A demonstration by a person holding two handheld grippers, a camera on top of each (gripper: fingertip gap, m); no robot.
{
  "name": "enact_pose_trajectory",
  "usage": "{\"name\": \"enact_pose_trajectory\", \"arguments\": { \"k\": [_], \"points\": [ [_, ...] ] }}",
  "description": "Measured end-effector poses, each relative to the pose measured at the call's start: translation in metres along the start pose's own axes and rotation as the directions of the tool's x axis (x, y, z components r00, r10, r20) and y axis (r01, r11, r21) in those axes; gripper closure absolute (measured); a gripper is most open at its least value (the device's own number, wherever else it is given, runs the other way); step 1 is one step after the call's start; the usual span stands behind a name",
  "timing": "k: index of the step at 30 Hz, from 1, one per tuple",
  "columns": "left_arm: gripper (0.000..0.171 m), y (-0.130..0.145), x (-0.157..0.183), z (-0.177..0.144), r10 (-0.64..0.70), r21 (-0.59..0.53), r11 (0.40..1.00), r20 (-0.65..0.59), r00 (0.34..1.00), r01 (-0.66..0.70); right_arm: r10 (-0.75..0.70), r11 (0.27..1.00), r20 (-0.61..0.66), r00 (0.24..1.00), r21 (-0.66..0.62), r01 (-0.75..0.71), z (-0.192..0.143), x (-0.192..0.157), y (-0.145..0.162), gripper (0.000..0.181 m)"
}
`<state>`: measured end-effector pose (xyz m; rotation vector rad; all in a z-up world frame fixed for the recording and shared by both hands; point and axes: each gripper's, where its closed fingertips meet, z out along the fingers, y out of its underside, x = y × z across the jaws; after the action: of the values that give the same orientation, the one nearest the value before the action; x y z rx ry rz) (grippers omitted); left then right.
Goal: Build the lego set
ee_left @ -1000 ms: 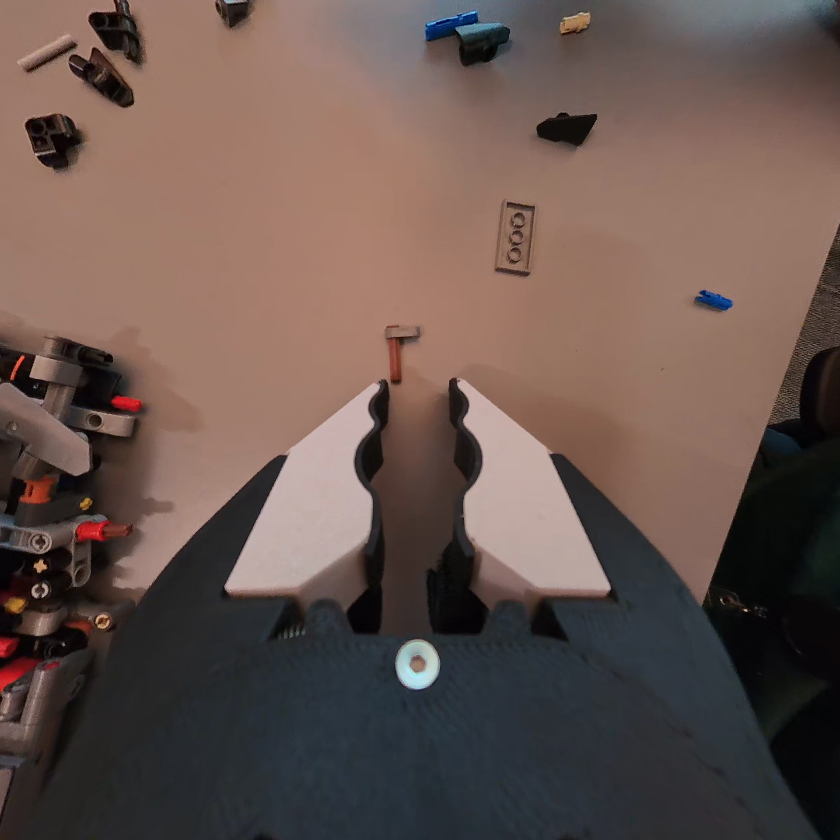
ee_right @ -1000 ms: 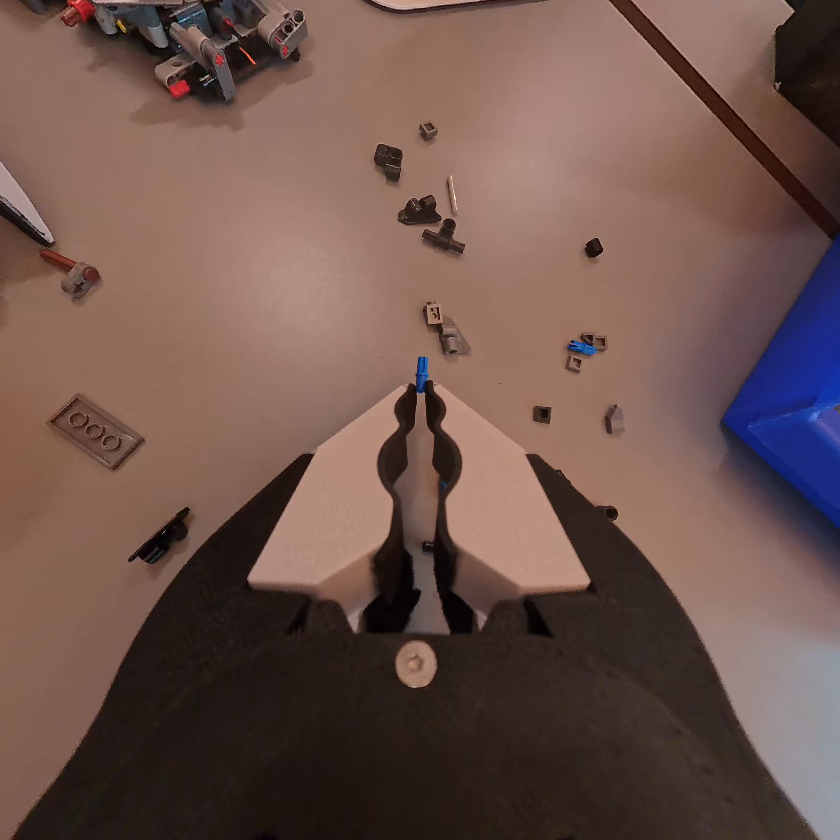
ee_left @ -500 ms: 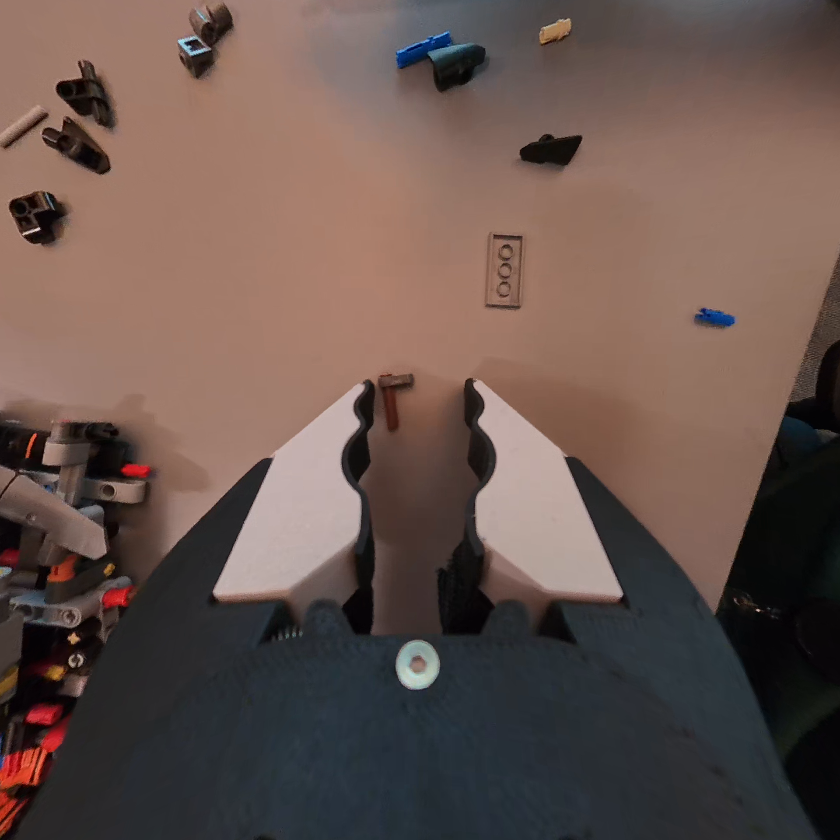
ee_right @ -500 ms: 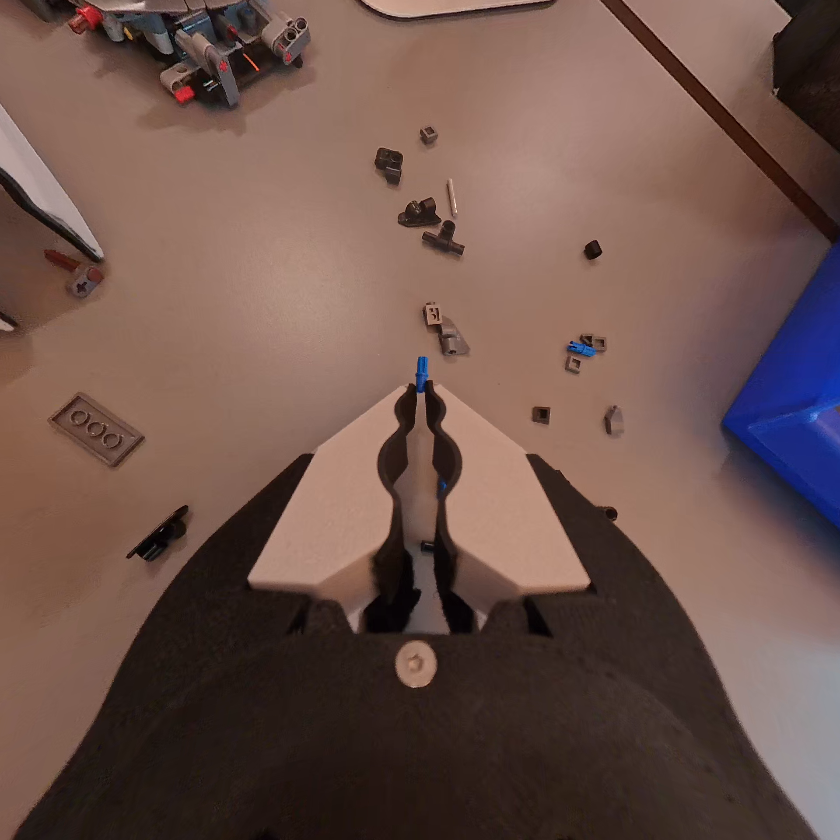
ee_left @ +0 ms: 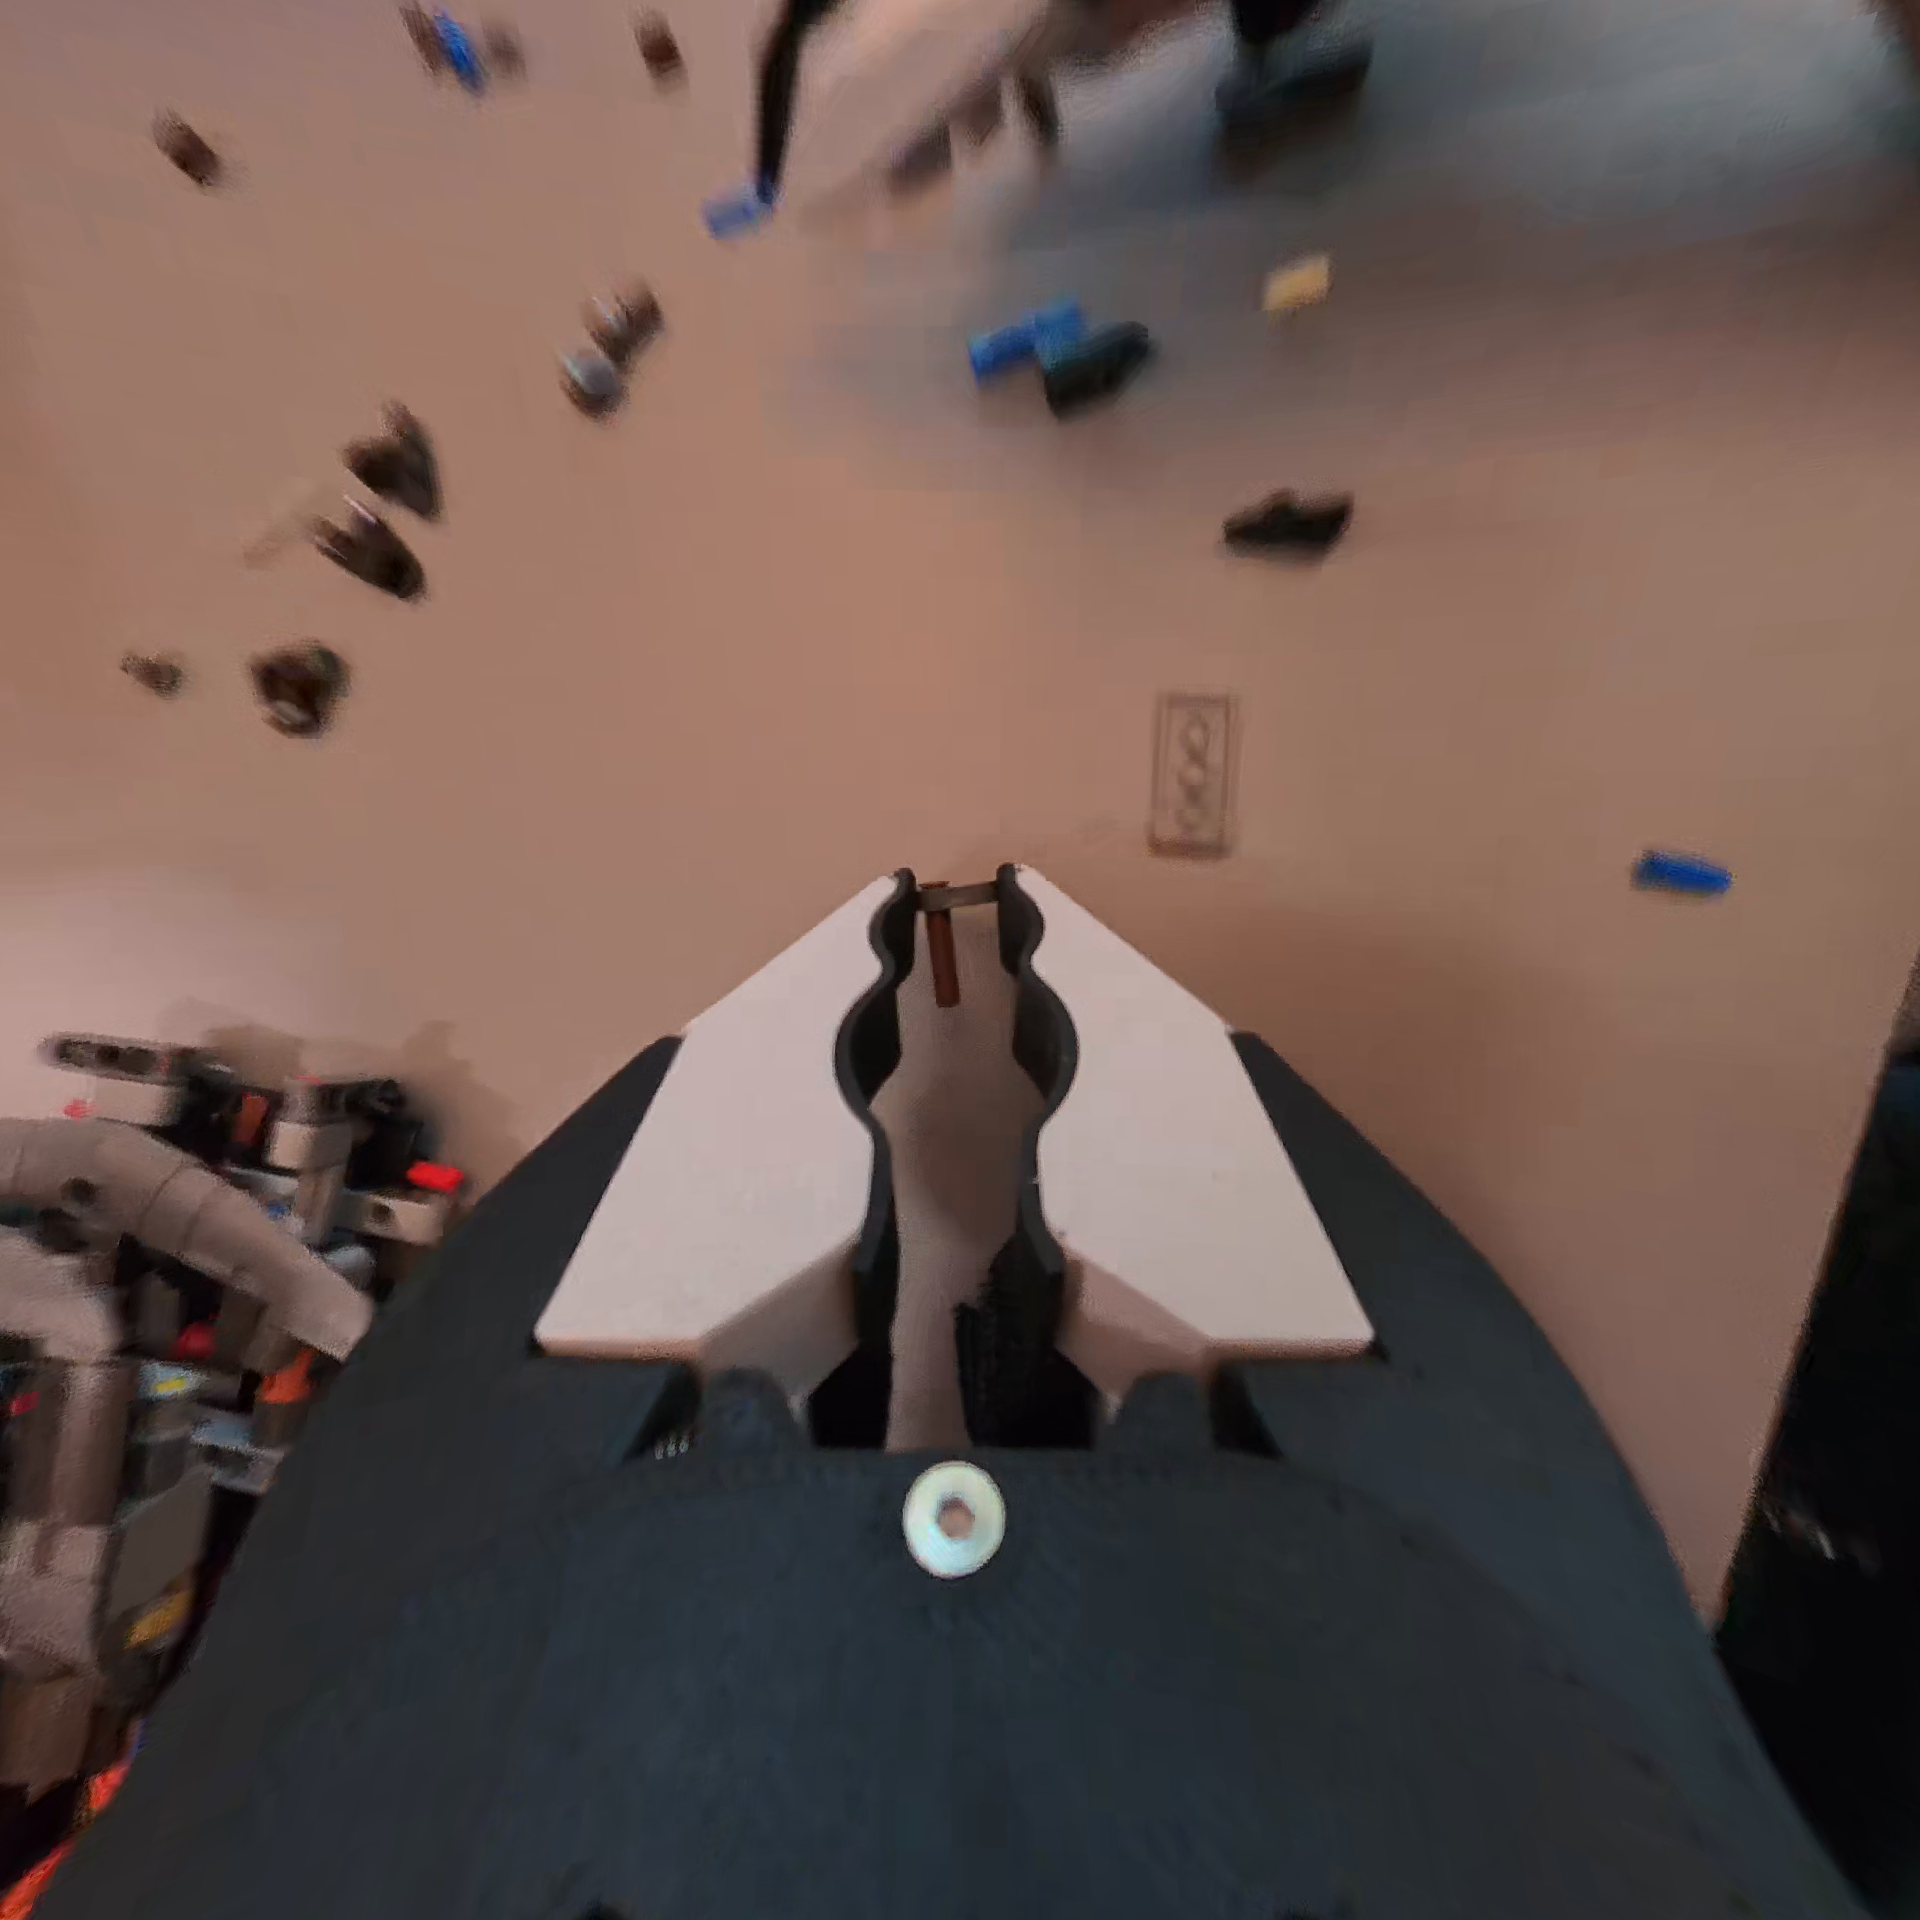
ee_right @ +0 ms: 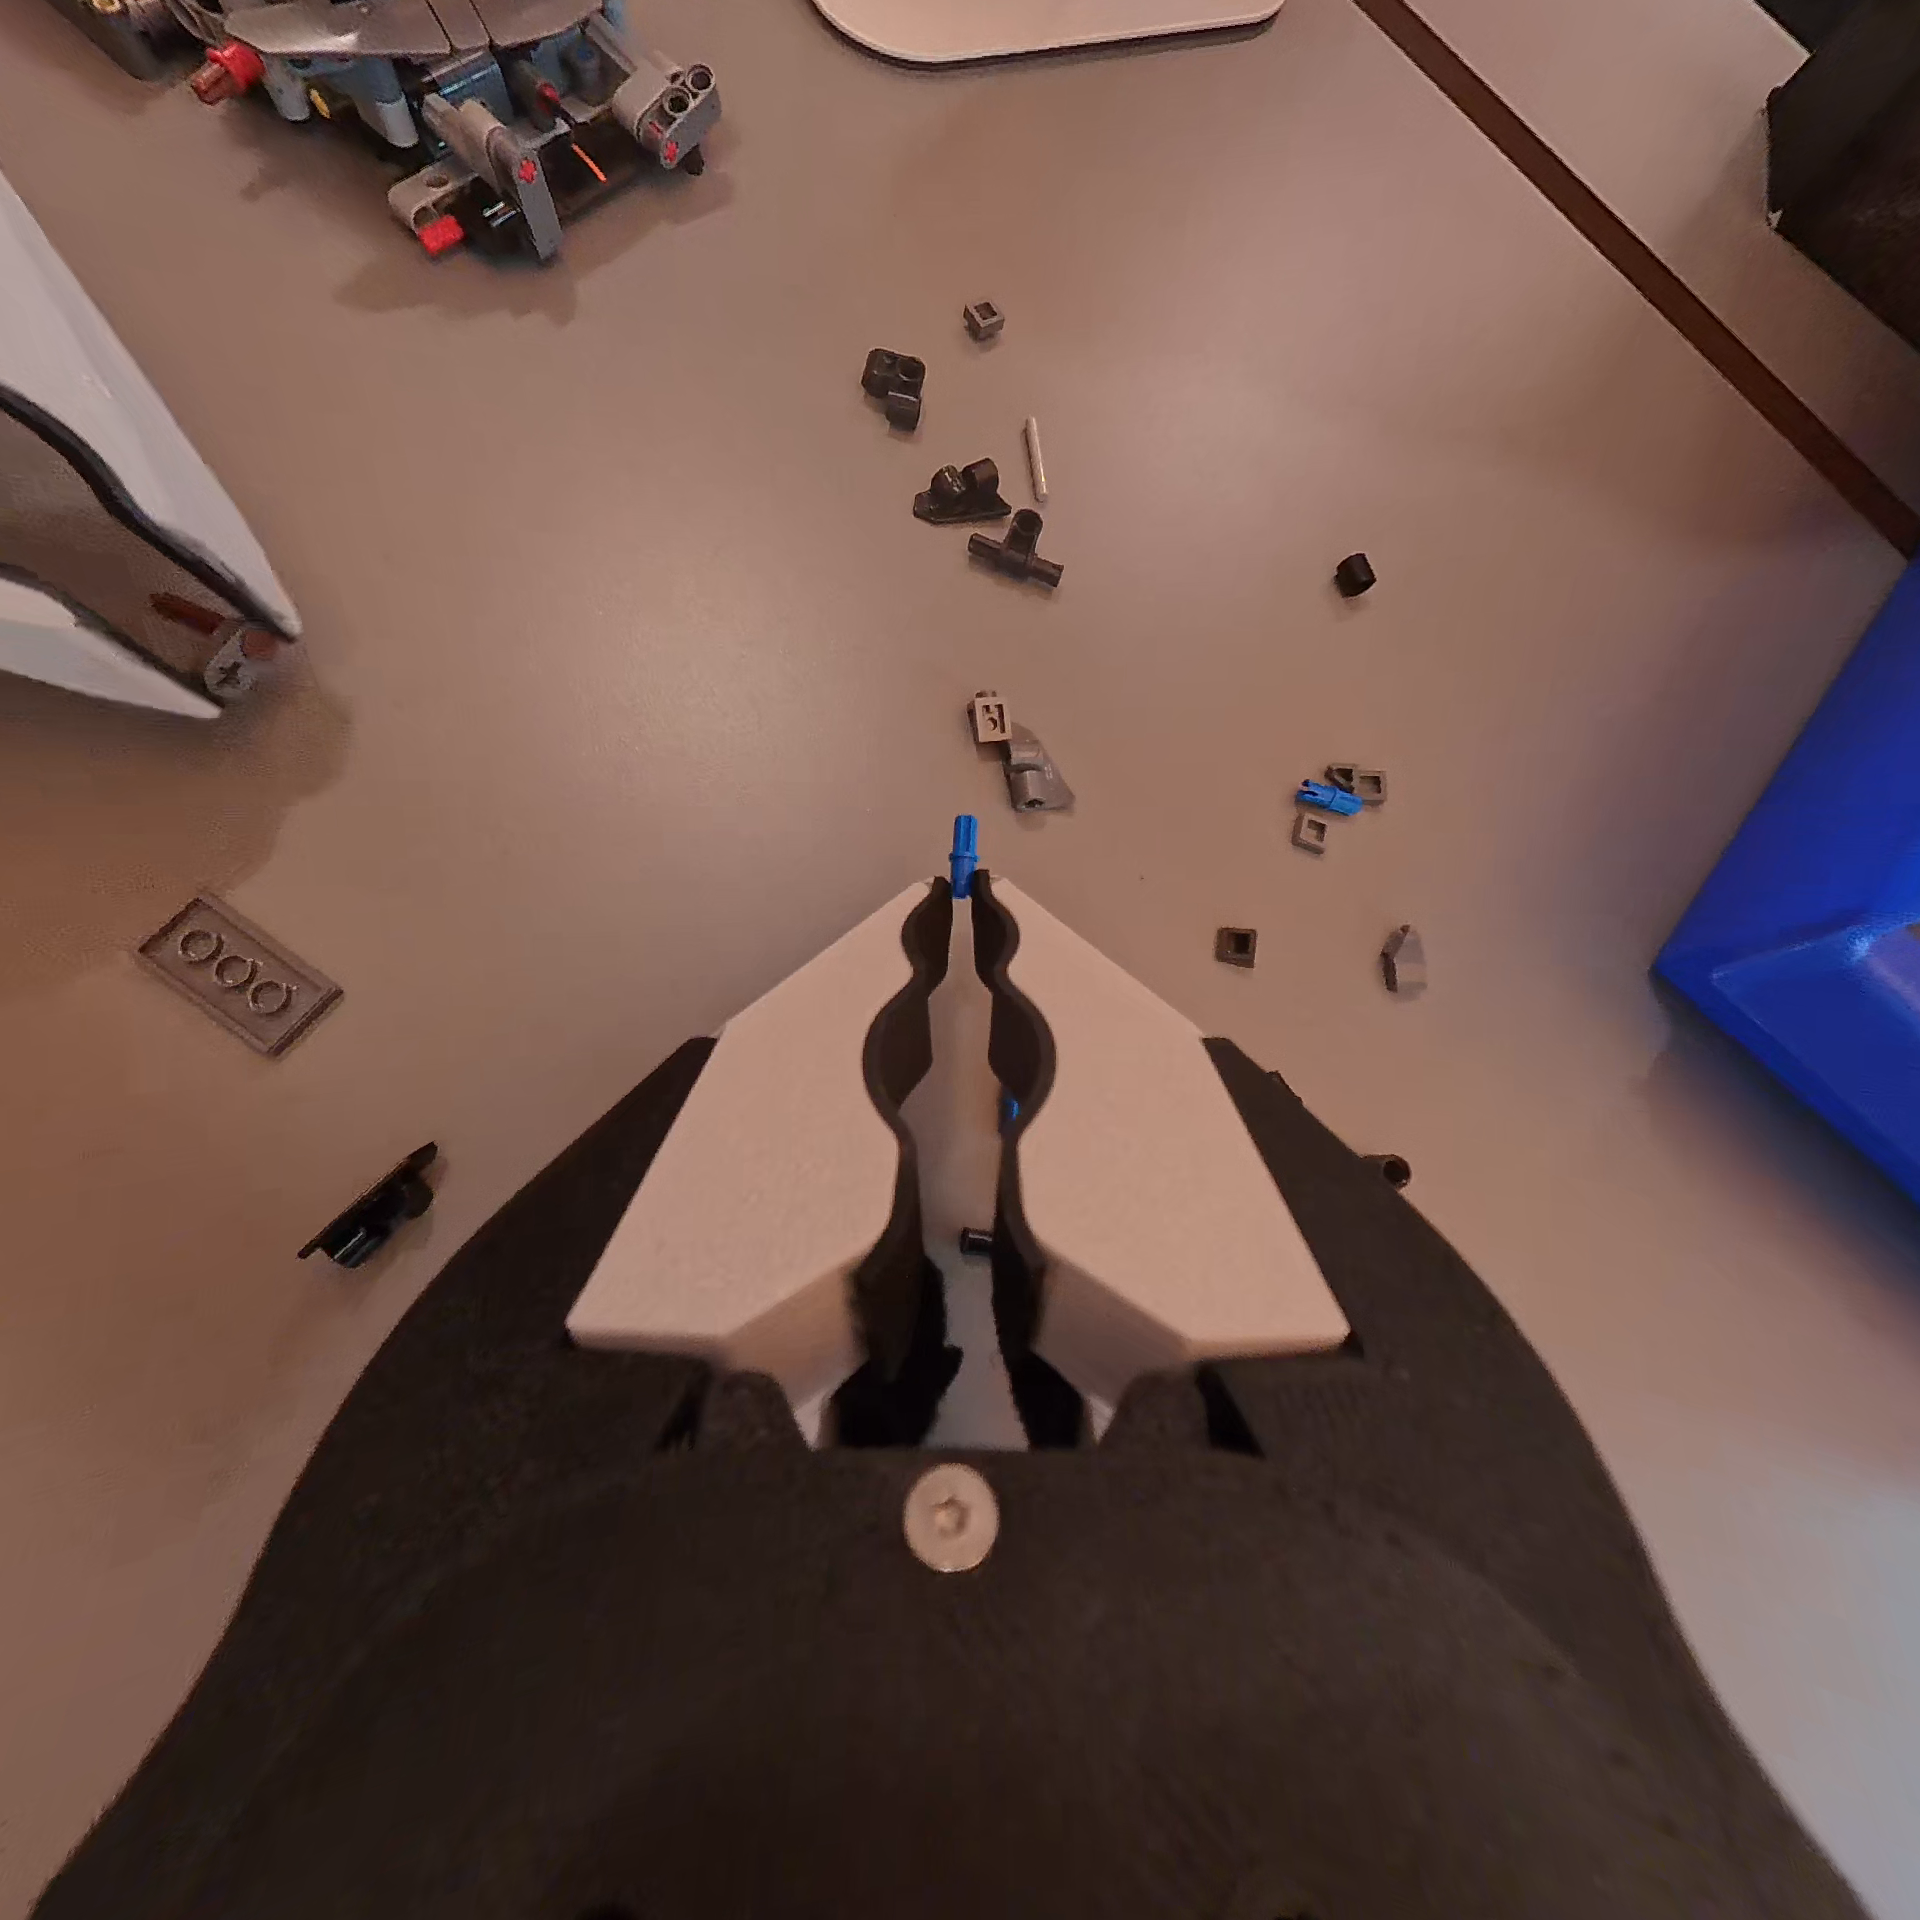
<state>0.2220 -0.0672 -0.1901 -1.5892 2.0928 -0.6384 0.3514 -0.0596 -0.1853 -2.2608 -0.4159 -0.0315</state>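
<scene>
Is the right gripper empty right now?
No, the right gripper is shut on a small blue pin that sticks out past its fingertips.

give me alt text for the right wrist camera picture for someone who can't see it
The right gripper pinches a small blue pin at its tips above a grey table strewn with small black and grey lego pieces. At far left the left gripper closes on a brown axle with a grey connector; a partly built model sits top left.

Likely office or lab: plain grey table point(ee_right: 644, 644), blue bin point(ee_right: 1808, 914).
</scene>
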Motion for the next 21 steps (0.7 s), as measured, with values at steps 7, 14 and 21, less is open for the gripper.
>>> {"name": "enact_pose_trajectory", "arguments": {
  "k": [7,14,21],
  "points": [
    [0.14,-0.005,0.008,-0.031,-0.033,0.277,0.961,0.066,0.997,0.013,-0.002,1.0,0.004,1.0,0.002,0.002,0.0,-0.001,0.0,0.18],
    [0.126,0.056,0.023,-0.047,-0.114,0.218,0.971,0.046,0.992,0.102,-0.022,1.0,0.008,1.0,0.009,0.022,-0.001,-0.005,-0.005,0.18],
    [0.143,0.031,0.009,-0.018,0.017,0.053,0.998,0.092,0.996,-0.022,-0.022,1.0,-0.001,1.0,0.004,0.022,0.001,-0.004,-0.003,0.18]
  ]
}}
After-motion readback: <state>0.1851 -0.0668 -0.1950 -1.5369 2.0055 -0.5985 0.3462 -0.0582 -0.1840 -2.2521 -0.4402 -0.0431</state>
